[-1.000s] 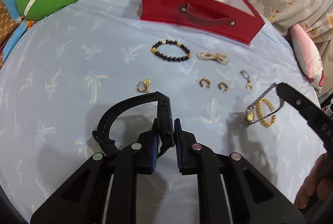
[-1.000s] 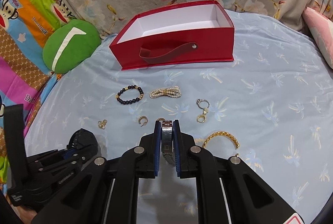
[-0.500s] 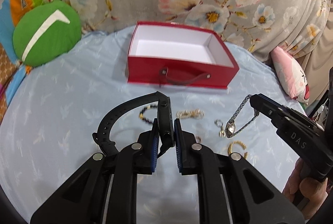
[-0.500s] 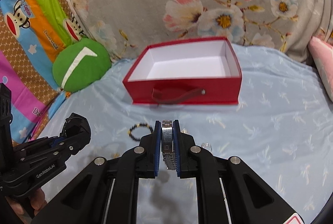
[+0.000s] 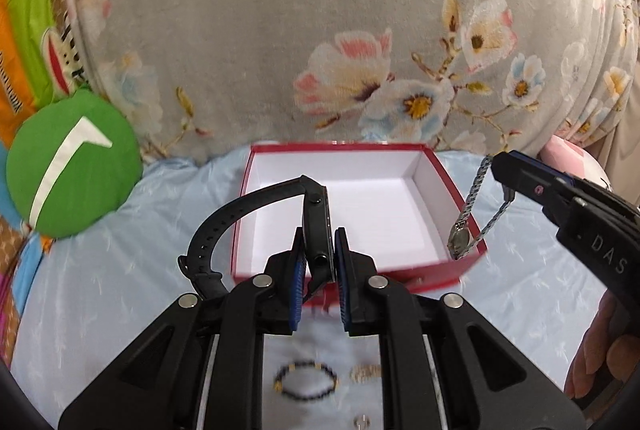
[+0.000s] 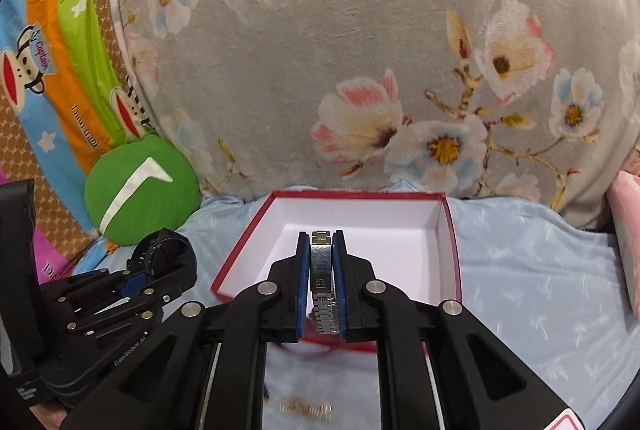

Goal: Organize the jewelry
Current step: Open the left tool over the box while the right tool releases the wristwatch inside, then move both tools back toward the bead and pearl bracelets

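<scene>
We are early in the job, by our reckoning: the red box [image 5: 452, 190] in the middle of both views shows only its bare white inside, so nothing has been put away yet. Our left gripper [image 5: 318, 262] has its fingers closed on the case of the black watch [image 5: 316, 218], strap arching to the left, held in front of the box's near wall. Our right gripper [image 6: 322, 282] is clamped on the band of the silver watch [image 6: 322, 270], whose small face hangs by the box's right corner in the left view. A beaded bracelet [image 5: 306, 384] and a pale bracelet [image 5: 366, 372] lie on the blue bed sheet [image 5: 100, 290] at the bottom of the frame, waiting. Against the frames a second ago, both grippers have risen from the sheet and advanced on the box, which now looms larger and lower in view.
</scene>
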Available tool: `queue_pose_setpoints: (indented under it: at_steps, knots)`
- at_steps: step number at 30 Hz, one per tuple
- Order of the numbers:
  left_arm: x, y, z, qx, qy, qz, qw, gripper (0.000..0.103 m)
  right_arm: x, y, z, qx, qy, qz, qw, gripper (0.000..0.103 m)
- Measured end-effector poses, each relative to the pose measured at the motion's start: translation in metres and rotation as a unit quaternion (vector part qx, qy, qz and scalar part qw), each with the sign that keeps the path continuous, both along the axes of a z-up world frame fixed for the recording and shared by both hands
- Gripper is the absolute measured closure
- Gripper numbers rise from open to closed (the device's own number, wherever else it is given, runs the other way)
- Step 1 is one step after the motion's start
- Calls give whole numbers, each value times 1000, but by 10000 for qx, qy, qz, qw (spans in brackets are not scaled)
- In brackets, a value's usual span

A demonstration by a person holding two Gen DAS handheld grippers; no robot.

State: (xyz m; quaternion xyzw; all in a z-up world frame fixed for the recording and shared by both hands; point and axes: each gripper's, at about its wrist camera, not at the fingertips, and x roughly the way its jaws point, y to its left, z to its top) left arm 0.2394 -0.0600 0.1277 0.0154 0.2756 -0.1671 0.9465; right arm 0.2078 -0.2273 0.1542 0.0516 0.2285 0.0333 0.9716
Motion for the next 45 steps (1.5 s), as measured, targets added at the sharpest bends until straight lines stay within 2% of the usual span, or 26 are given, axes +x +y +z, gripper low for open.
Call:
queue_pose_setpoints:
  at_steps: [6,14,18,24,25,26,27,29,31,32,35,43,45]
  knots:
    - [56,-27,-3,167,-151,-13,9997,90,63,-20,-12,163,202,-38,9997,93]
    - [124,-54,-39,357,29,93,9993,90,123,-40,-50,68,558,-229,9982,93]
    - [157,-62,-60,391,319,143,9986,90,148,-44,-66,-34,693,-303,9971,93]
    - [182,-73,-89,649,494,160,9965,88,179,-49,-98,53,1079,-230,9939,92]
    - [185,-74,-94,684,536,159,9961,85,183,-48,-102,39,1103,-242,9936,90]
    - [187,-74,-98,698,602,158,9956,78,185,-48,-106,1,1104,-301,9934,82]
    - [188,-73,-100,719,634,219,9952,72,184,-48,-108,-12,1110,-341,9932,63]
    - [184,-67,-100,688,656,412,9946,34,181,-49,-108,8,996,-443,9940,44]
    - [177,-60,-95,521,768,420,9948,19,175,-50,-106,20,920,-479,9946,43]
    - [173,-59,-93,526,884,412,9938,16,172,-50,-105,71,913,-450,9948,43]
    - [158,-52,-83,470,1079,358,9924,16,161,-53,-99,206,898,-447,9947,43]
    - [111,-32,-51,282,785,348,9959,16,109,-49,-68,165,644,-448,9968,39]
    - [101,-25,-46,285,748,374,9961,16,91,-47,-61,129,542,-472,9973,35]
